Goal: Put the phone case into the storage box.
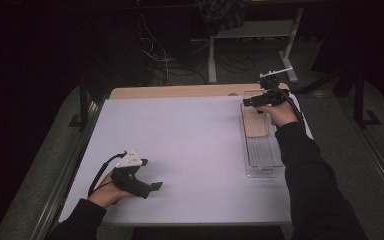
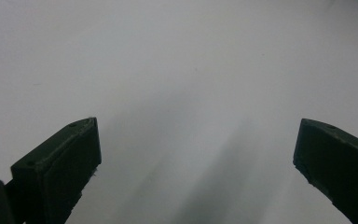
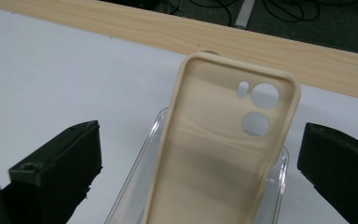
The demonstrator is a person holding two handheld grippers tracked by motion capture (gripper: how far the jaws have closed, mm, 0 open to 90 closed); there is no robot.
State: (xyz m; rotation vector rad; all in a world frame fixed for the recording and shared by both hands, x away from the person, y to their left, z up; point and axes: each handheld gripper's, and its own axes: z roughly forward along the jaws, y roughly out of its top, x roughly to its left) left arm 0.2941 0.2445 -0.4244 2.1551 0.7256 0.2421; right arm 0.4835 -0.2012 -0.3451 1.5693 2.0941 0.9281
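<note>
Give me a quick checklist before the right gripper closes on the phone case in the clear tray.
1. Right gripper open wide enough: ok, jaws stand either side of the phone case.
2. Case centred between the jaws: ok, roughly.
3. Case lies in the clear tray, inside facing up: ok.
4. Jaws clear of the tray walls: cannot tell.
5. Left gripper out of the way: ok, open over the bare white table.
</note>
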